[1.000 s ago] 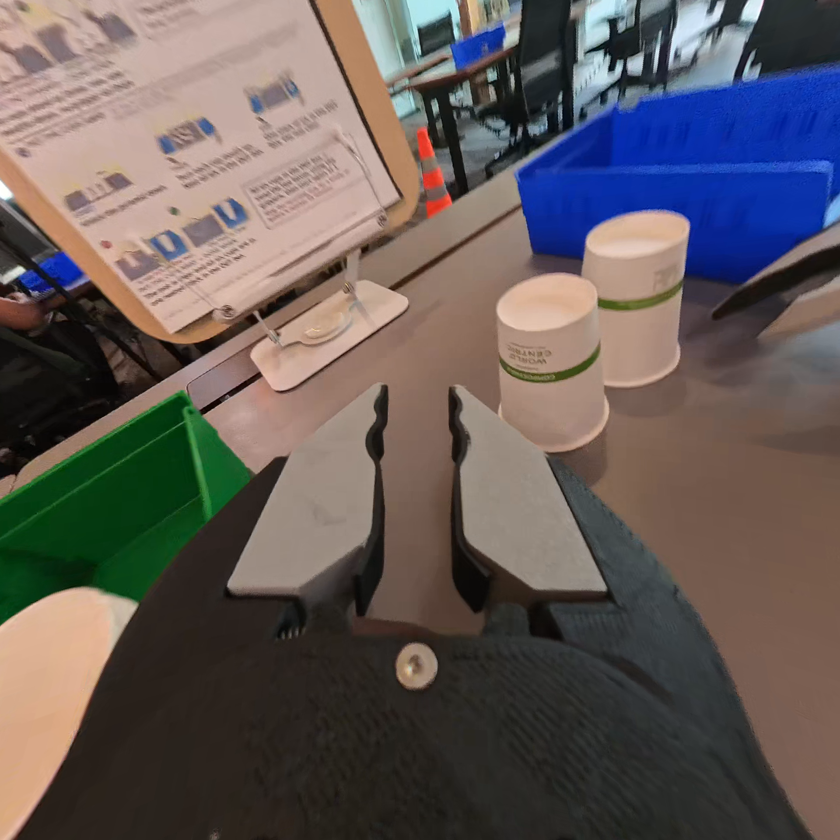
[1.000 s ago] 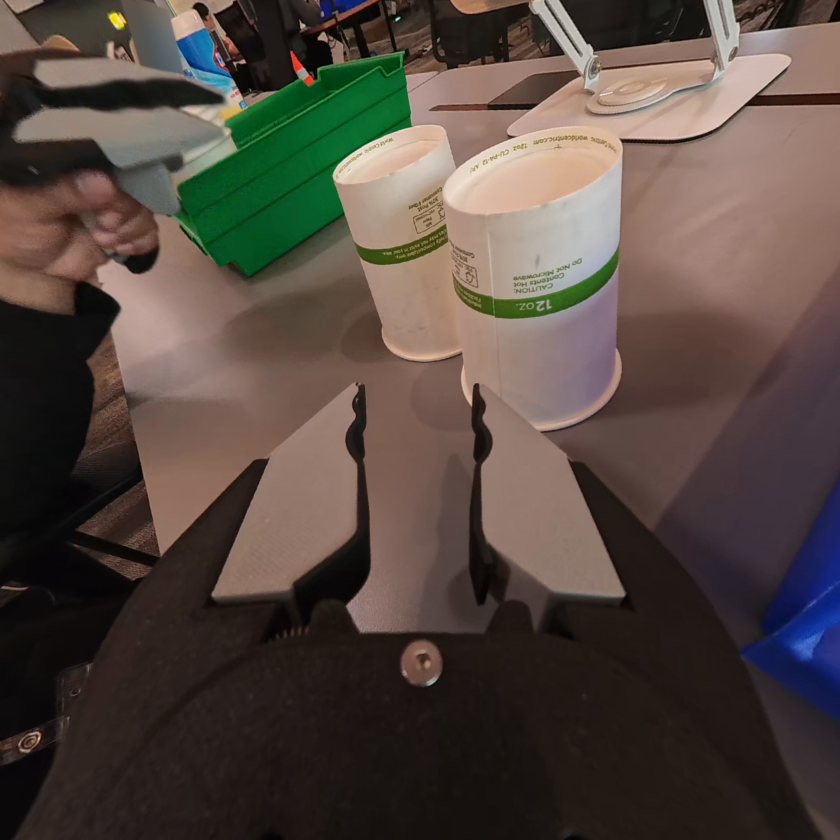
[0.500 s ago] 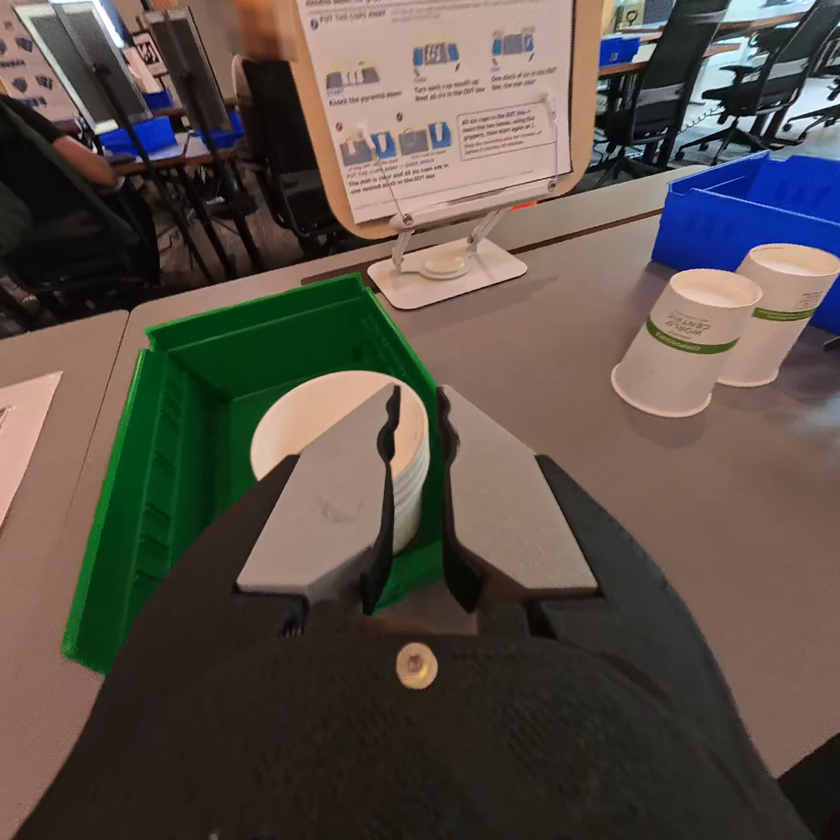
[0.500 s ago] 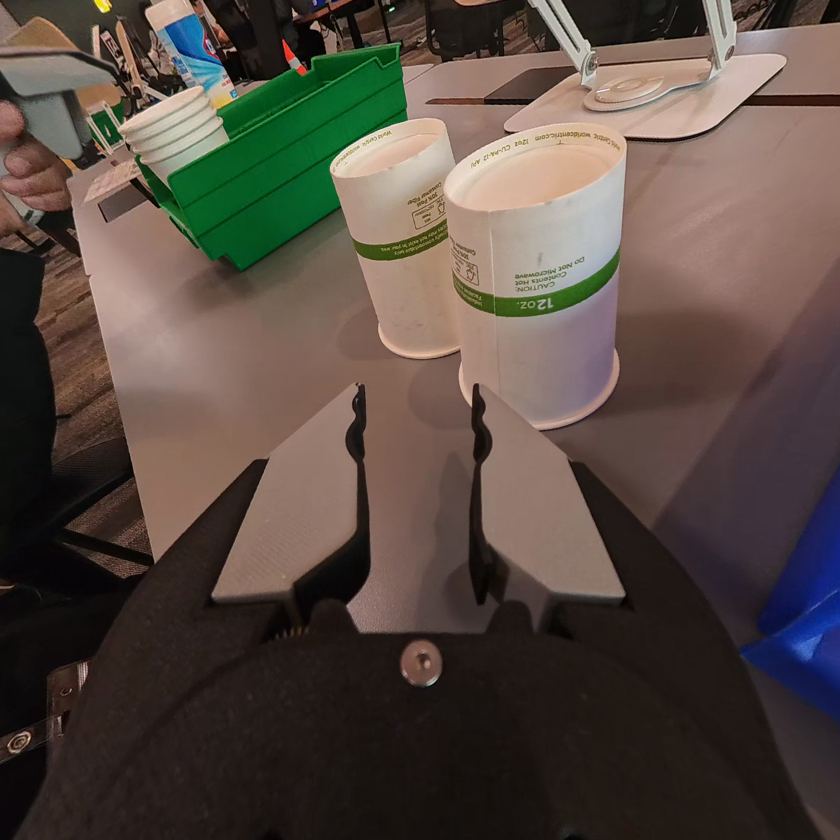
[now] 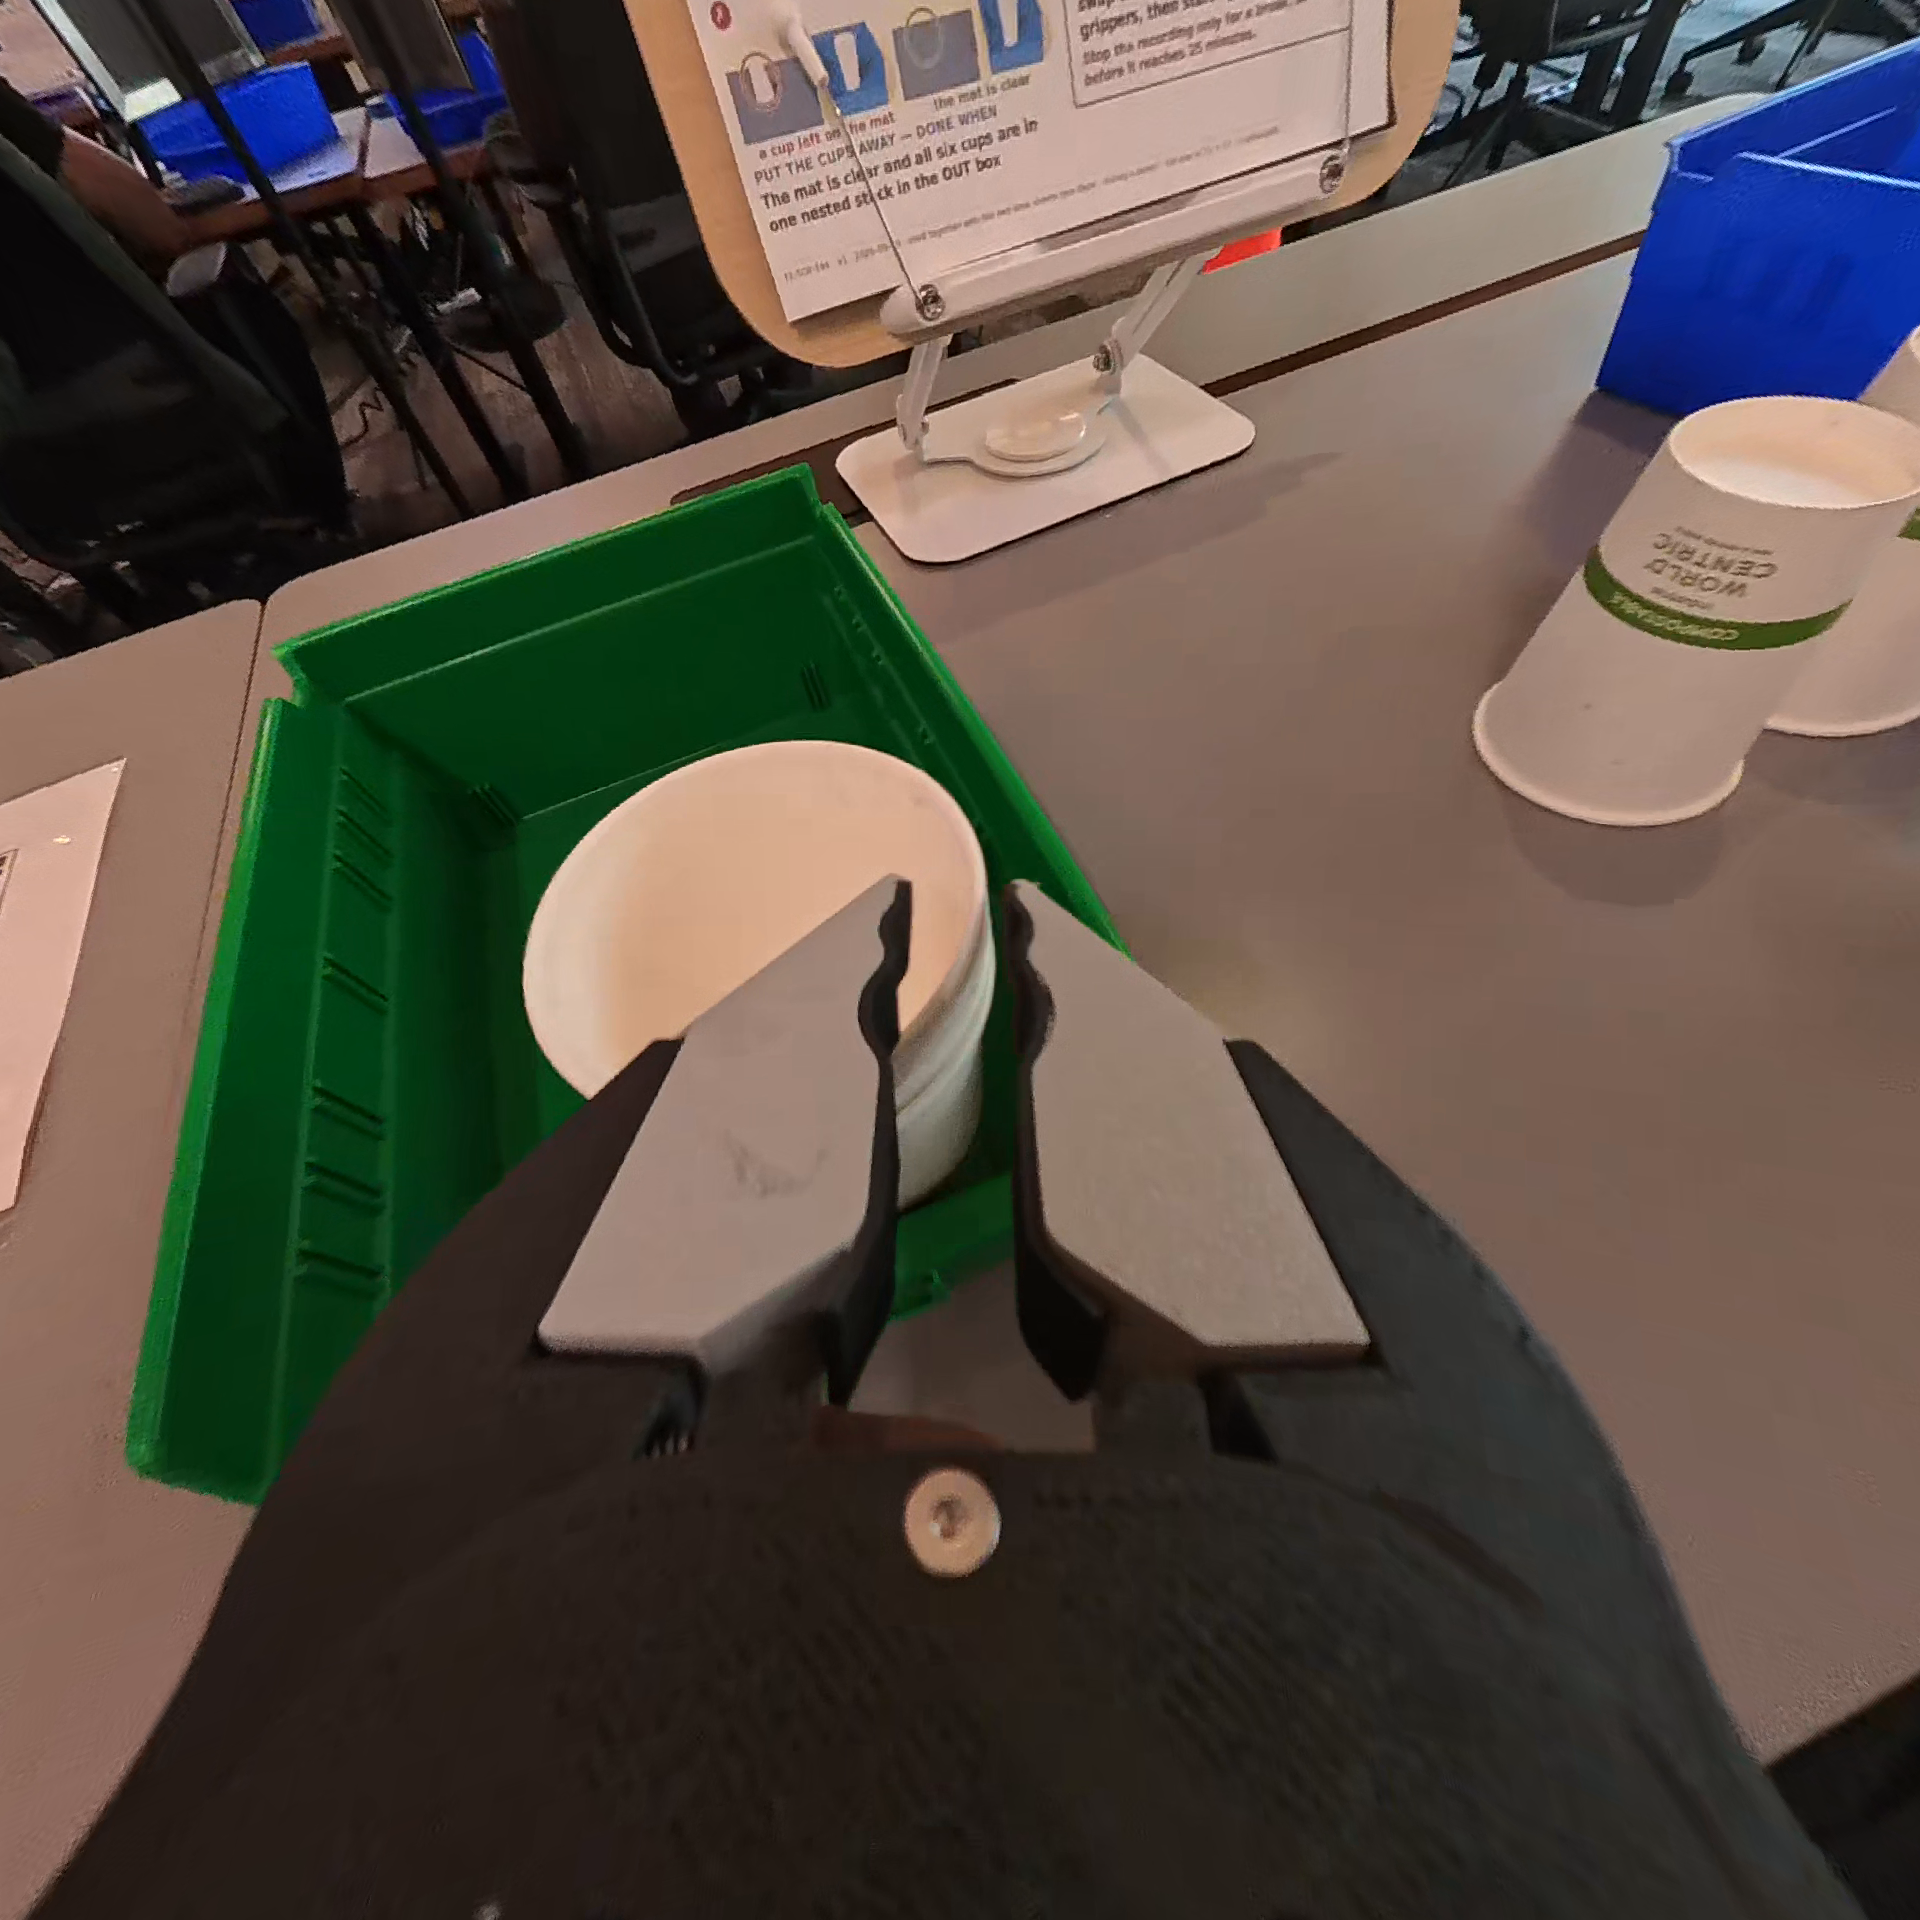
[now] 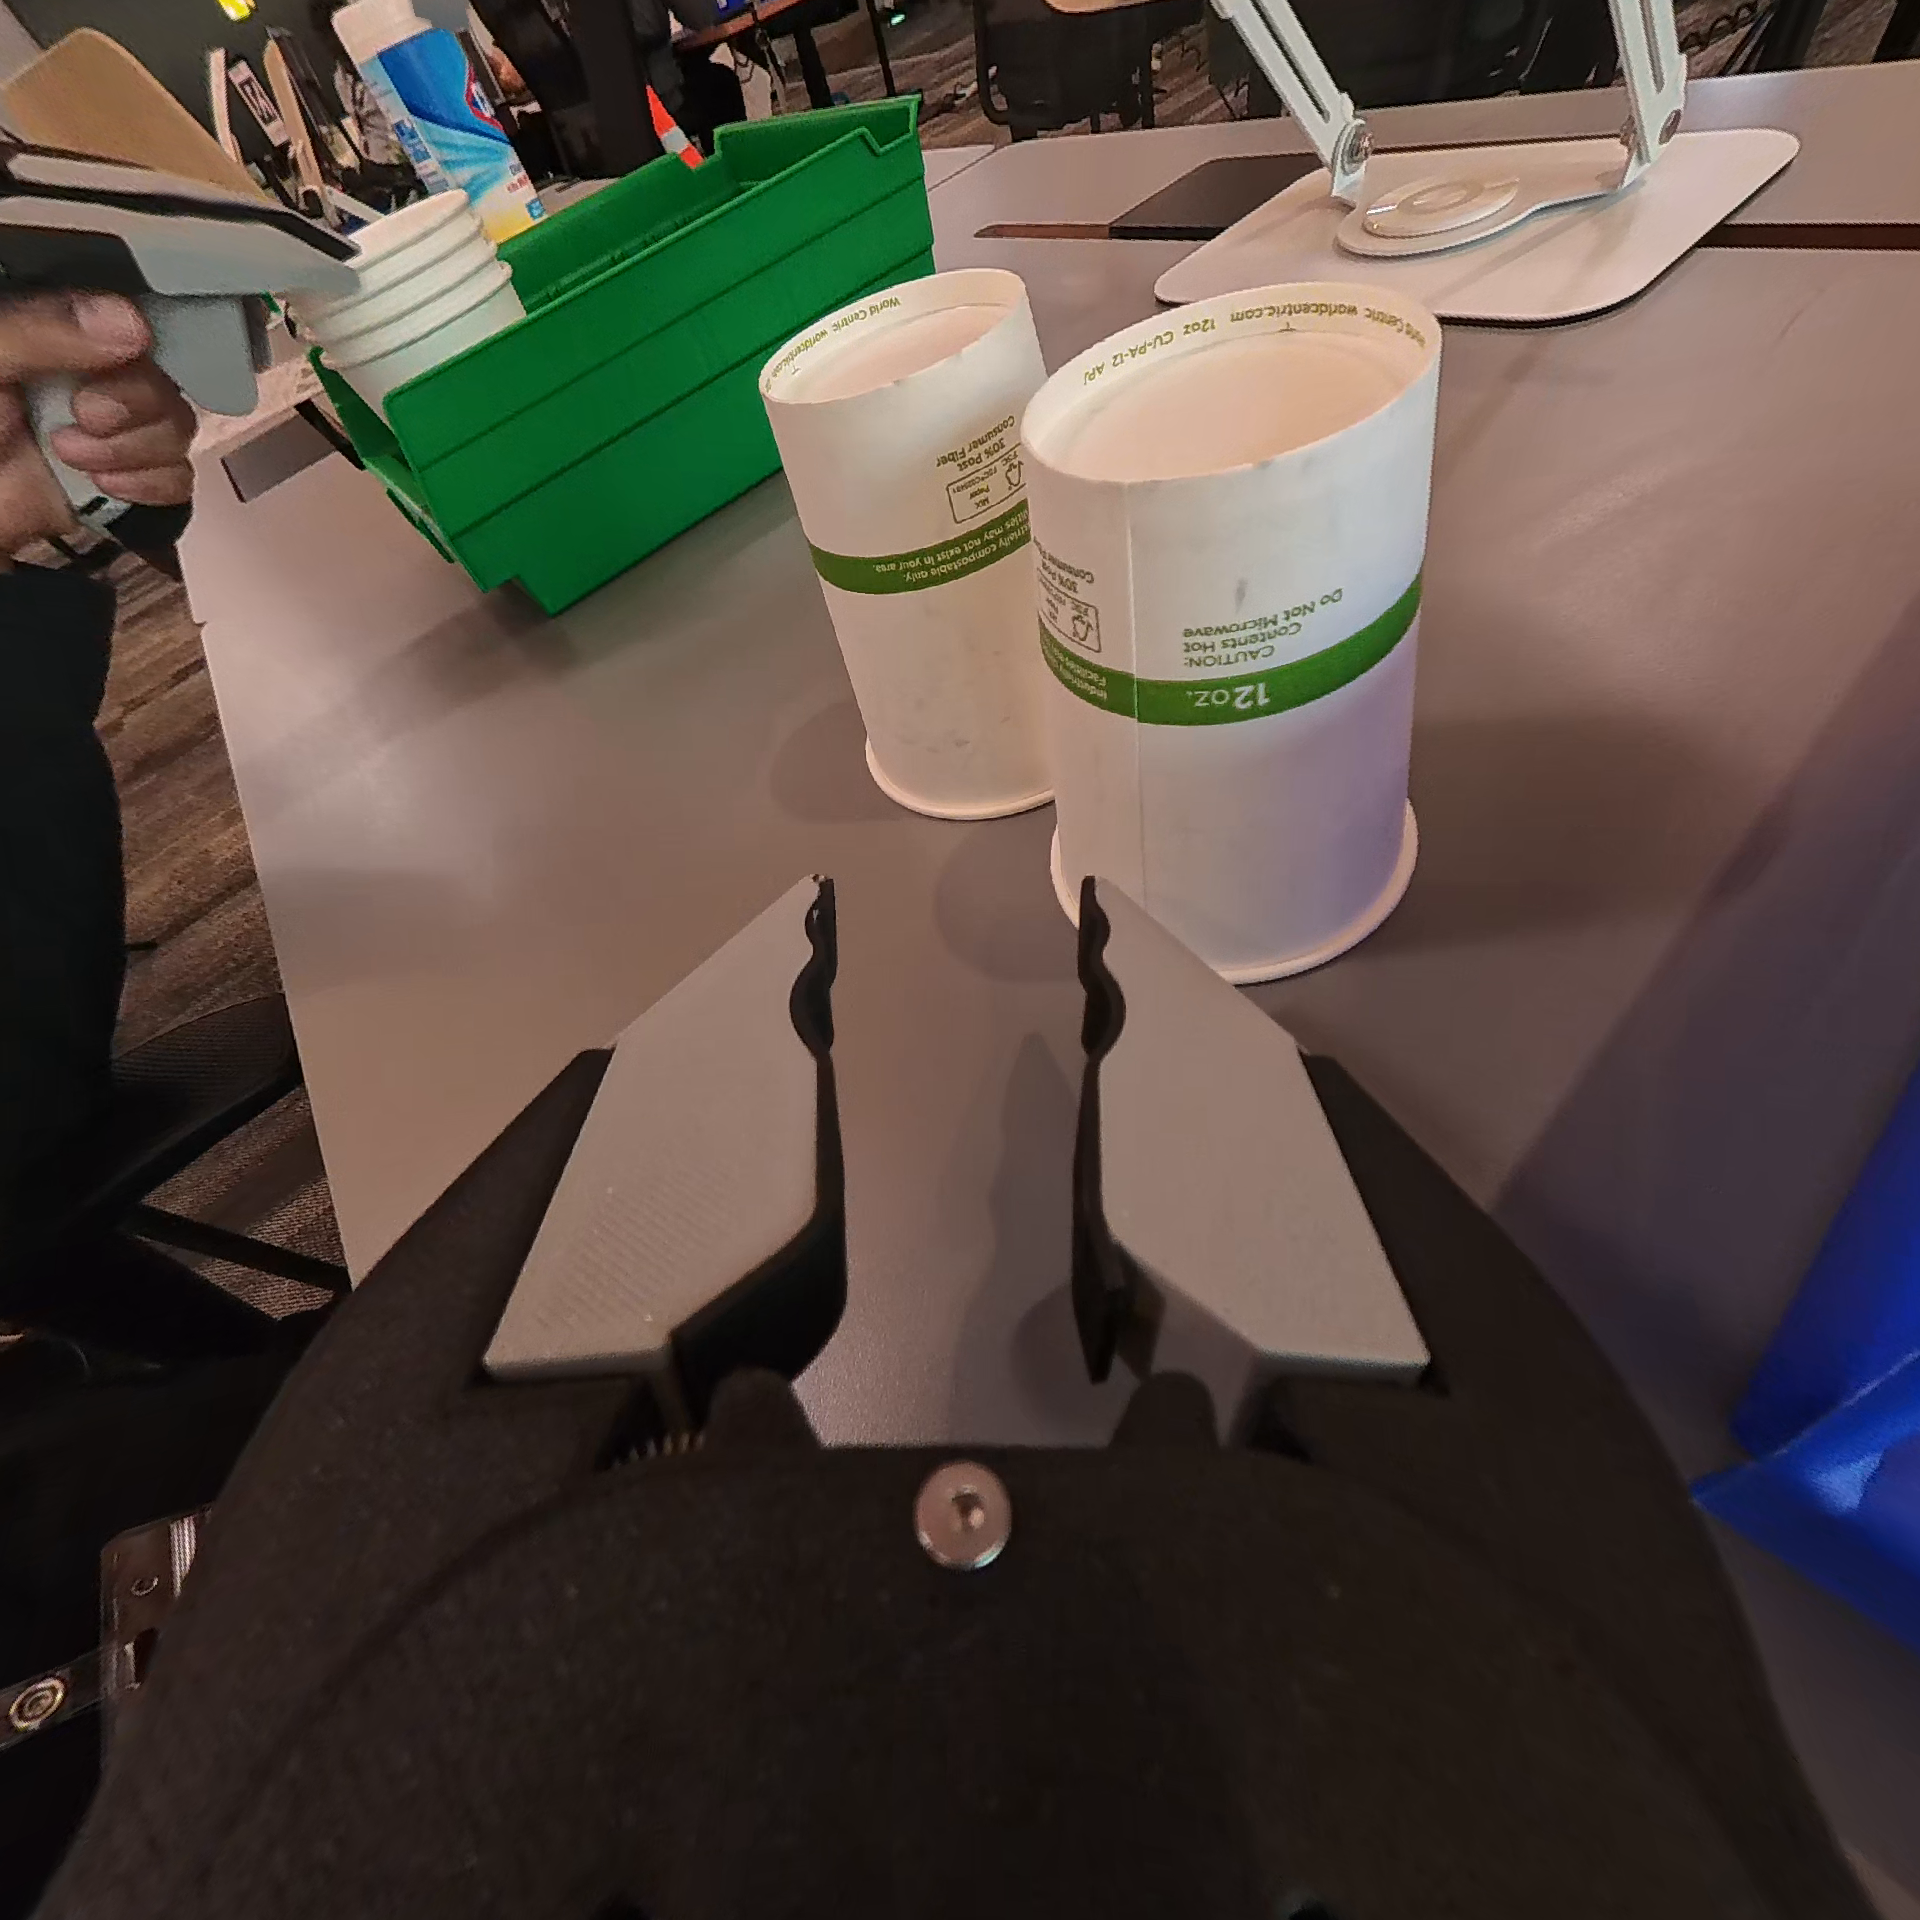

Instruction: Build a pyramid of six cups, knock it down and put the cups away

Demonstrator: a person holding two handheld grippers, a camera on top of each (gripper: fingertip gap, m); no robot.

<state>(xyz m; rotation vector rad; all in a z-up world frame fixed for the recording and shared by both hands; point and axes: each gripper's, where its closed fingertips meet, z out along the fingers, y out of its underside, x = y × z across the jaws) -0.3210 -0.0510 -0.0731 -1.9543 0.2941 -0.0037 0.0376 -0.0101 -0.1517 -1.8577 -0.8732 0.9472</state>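
Note:
A stack of nested white cups (image 5: 748, 914), bottoms up, stands in the green bin (image 5: 312, 935). My left gripper (image 5: 958, 904) hovers over the stack's right edge with a narrow gap between its jaws and nothing held. Two more white cups with green bands stand upside down, side by side on the grey table (image 5: 1662, 623) (image 5: 1881, 675). In the right wrist view they are the near cup (image 6: 1247, 644) and the far cup (image 6: 935, 582). My right gripper (image 6: 951, 883) is open and empty, low over the table just before the near cup. The stack (image 6: 416, 291) and bin (image 6: 644, 395) lie beyond.
A blue bin (image 5: 1787, 239) stands at the right, its corner also in the right wrist view (image 6: 1849, 1351). An instruction board (image 5: 1039, 104) on a white stand (image 6: 1475, 208) stands at the back. A paper sheet (image 5: 42, 935) lies left of the green bin. A hand (image 6: 94, 416) holds the left gripper. Tip to tip, the grippers are about 40 centimetres apart.
My left gripper has swung left from the two standing cups to above the stack in the green bin, and its jaws have narrowed a little. The right gripper has barely moved.

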